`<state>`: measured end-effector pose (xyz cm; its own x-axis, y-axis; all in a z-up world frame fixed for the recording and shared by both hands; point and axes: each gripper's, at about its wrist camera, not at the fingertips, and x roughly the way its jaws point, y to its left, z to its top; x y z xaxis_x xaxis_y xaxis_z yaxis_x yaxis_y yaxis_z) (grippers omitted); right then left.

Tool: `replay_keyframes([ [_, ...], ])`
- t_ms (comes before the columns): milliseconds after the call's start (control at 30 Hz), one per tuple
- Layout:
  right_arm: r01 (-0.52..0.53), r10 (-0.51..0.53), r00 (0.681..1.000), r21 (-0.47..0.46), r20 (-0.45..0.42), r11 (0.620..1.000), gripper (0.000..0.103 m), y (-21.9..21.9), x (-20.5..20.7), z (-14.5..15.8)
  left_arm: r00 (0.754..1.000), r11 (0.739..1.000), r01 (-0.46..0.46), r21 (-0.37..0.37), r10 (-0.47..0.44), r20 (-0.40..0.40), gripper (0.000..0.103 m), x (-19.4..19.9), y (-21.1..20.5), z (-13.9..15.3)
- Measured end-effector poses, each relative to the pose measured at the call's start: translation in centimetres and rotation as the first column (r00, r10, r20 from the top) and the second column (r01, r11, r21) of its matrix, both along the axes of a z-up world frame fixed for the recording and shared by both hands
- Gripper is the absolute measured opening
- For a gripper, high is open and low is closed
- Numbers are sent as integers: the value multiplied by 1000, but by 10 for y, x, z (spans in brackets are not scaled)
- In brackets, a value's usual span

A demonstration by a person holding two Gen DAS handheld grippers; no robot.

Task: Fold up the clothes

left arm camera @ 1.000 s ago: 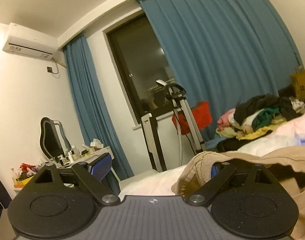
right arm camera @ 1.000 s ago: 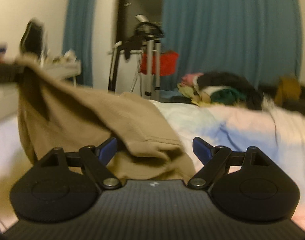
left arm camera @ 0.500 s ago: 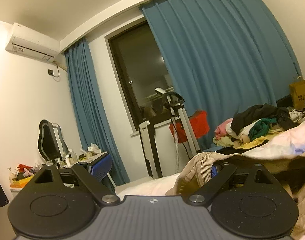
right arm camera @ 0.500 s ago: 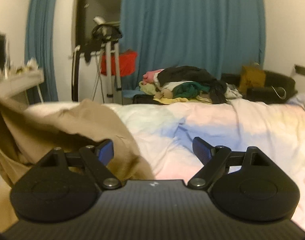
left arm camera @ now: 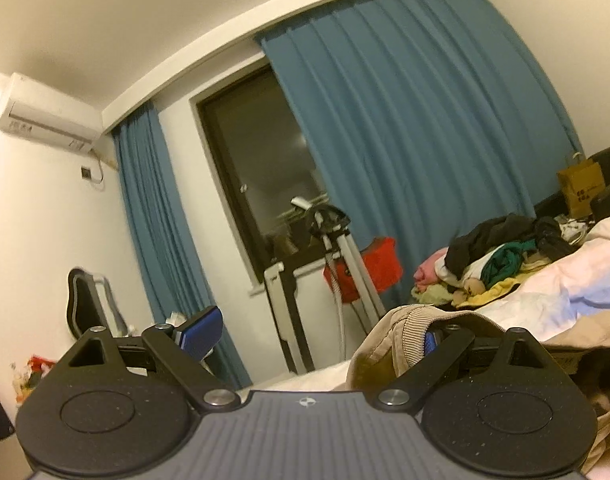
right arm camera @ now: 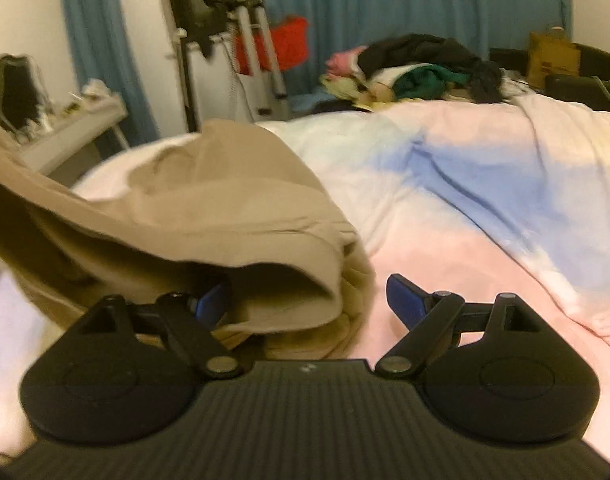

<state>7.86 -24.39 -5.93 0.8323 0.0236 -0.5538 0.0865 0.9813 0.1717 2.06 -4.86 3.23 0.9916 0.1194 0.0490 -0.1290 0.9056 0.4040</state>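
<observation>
Left claw (left arm camera: 313,332): my fingers are spread wide. The ribbed hem of the tan garment (left arm camera: 401,332) is draped over the right-hand blue pad (left arm camera: 429,342); the other pad (left arm camera: 199,330) stands free in the air, nothing clamped between them.

Right claw (right arm camera: 309,300): fingers also spread wide. A loose fold of the tan garment (right arm camera: 225,216) hangs over the left-hand pad (right arm camera: 213,304) and partly hides it; the other pad (right arm camera: 405,300) is bare above the bedding. No pinch.

The garment lies bunched on the pastel duvet (right arm camera: 485,184), at its near left part in the right wrist view. A pile of mixed clothes (right arm camera: 417,68) sits at the bed's far edge, well apart, before the blue curtain (left arm camera: 405,140).
</observation>
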Motion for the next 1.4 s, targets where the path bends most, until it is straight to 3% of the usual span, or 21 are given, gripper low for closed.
replay_keyframes([
  [67, 102, -102, 994, -12, 26, 995, 86, -5, -1, -1, 999, 1000, -17, -23, 16, -33, 94, 6, 4, -1],
  [267, 258, -283, 938, 141, 201, 956, 86, -42, -33, 22, 989, 999, -27, -37, 22, -149, 94, 25, 6, -12],
  [500, 225, -255, 922, 132, 291, 965, 86, -42, -43, 37, 973, 996, 22, 81, -3, -232, 94, 40, -10, -40],
  [600, 206, -232, 929, 119, 288, 971, 86, -40, -42, 40, 960, 997, -16, 72, 36, -278, 94, 58, -12, -52],
  [767, 174, -185, 964, 73, 190, 982, 86, -37, -30, 28, 950, 990, -138, -38, 121, -287, 93, 81, 8, -50],
  [867, 152, -156, 982, 41, 107, 987, 86, -34, -22, 17, 950, 975, -177, -136, 134, -282, 93, 78, 26, -38],
  [1000, 127, -129, 991, 47, 47, 991, 86, -32, -18, 7, 958, 959, -202, -199, 151, -244, 93, 67, 39, -24],
  [1200, 132, -132, 979, 14, 155, 991, 86, -22, -36, 25, 970, 917, -215, -335, 162, -181, 95, 34, 63, 7],
  [1333, 120, -134, 947, 65, 291, 991, 85, -24, -50, 65, 980, 881, -199, -430, 181, -82, 98, 5, 79, 37],
  [1400, 108, -125, 925, 67, 359, 992, 86, -25, -56, 99, 981, 871, -185, -456, 191, -33, 98, -5, 83, 62],
])
